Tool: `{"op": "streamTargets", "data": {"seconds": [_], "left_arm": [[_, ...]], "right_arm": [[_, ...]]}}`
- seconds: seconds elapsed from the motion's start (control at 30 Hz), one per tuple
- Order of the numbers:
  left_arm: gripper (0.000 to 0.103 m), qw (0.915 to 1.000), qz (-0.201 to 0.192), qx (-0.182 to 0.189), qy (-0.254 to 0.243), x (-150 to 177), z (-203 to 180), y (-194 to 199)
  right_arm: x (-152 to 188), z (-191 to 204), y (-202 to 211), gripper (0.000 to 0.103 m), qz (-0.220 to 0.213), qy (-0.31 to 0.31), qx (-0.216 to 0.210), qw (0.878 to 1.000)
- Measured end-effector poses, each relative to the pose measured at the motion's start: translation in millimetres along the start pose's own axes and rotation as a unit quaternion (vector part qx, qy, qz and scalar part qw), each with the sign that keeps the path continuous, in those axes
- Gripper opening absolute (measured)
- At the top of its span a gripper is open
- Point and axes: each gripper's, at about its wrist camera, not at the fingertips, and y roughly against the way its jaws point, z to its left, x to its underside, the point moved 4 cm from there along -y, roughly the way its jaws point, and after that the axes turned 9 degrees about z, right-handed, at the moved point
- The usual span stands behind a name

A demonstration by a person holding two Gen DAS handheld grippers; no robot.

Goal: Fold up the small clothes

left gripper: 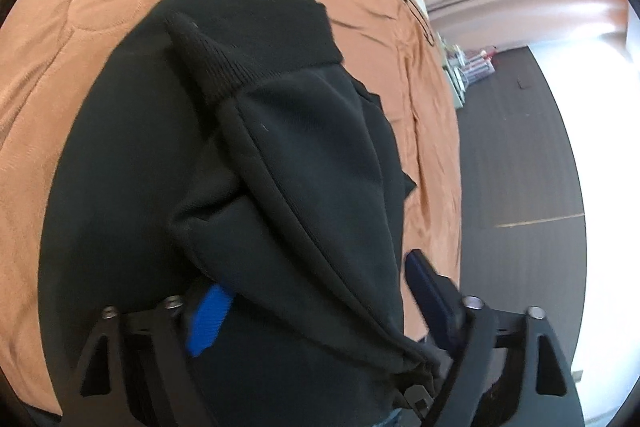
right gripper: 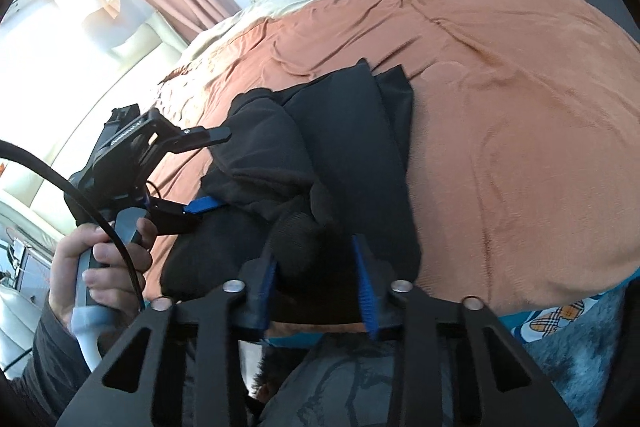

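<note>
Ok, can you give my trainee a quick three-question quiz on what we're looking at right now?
1. True or false: the black garment lies on an orange bedspread.
2. Which part of it sits between the pads of the right hand-held gripper? A) the ribbed cuff B) a hood string C) a zip
3. Fill in: the person's hand holding the left hand-held gripper shows in the ____ wrist view.
Key: 1 true; 2 A; 3 right.
</note>
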Motion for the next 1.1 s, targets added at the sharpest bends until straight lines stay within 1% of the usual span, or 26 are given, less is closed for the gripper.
{"op": "streamTargets", "data": {"seconds": [0.03, 0.07, 0.1, 0.13, 0.17, 0.23, 0.37, 0.5, 0.53, 0.7, 0.83, 0.97, 1.1], "left_arm": [[0.066, 1.0, -0.002, -0.005, 0.002, -2, 0, 0], [0.051, 0.9999, -0.003, -0.009, 0.005, -3, 1, -1], [0.042, 0.9999, -0.003, -0.012, 0.009, -5, 1, -1], [0.025, 0.9999, -0.004, -0.013, 0.01, -6, 1, 0], [0.019, 0.9999, -0.007, -0.013, 0.008, -8, -2, 1], [0.018, 0.9998, -0.015, -0.012, -0.002, -11, -12, 4], [0.016, 0.9987, -0.029, -0.002, -0.043, -17, -43, 8], [0.015, 0.9962, -0.029, -0.005, -0.082, -26, -79, 1], [0.014, 0.9957, -0.028, -0.006, -0.088, -27, -83, -1], [0.014, 0.9935, -0.015, -0.016, -0.111, -38, -108, -21], [0.014, 0.9919, -0.003, -0.028, -0.124, -43, -117, -37], [0.014, 0.9887, 0.01, -0.047, -0.142, -49, -129, -58], [0.015, 0.9851, 0.035, -0.064, -0.156, -54, -135, -83]], "right_arm": [[1, -2, 1, 0.018, -0.001, -0.004, -0.002, 1.0], [3, -5, 1, 0.017, 0.0, -0.005, -0.007, 1.0], [6, -7, 2, 0.015, 0.0, -0.005, -0.011, 1.0], [8, -8, 1, 0.014, 0.001, -0.004, -0.011, 1.0], [10, -9, 0, 0.014, 0.001, -0.003, -0.012, 1.0], [15, -10, -3, 0.013, 0.004, -0.006, -0.017, 1.0], [21, -14, -5, 0.012, 0.005, -0.015, -0.028, 0.999], [23, -17, -4, 0.011, 0.002, -0.018, -0.035, 0.999], [23, -18, -4, 0.011, -0.001, -0.018, -0.037, 0.999], [26, -21, -4, 0.011, -0.007, -0.021, -0.048, 0.999], [26, -26, -5, 0.011, -0.01, -0.026, -0.058, 0.998], [27, -31, -7, 0.011, -0.012, -0.031, -0.063, 0.997], [29, -34, -10, 0.011, -0.008, -0.038, -0.066, 0.997]]}}
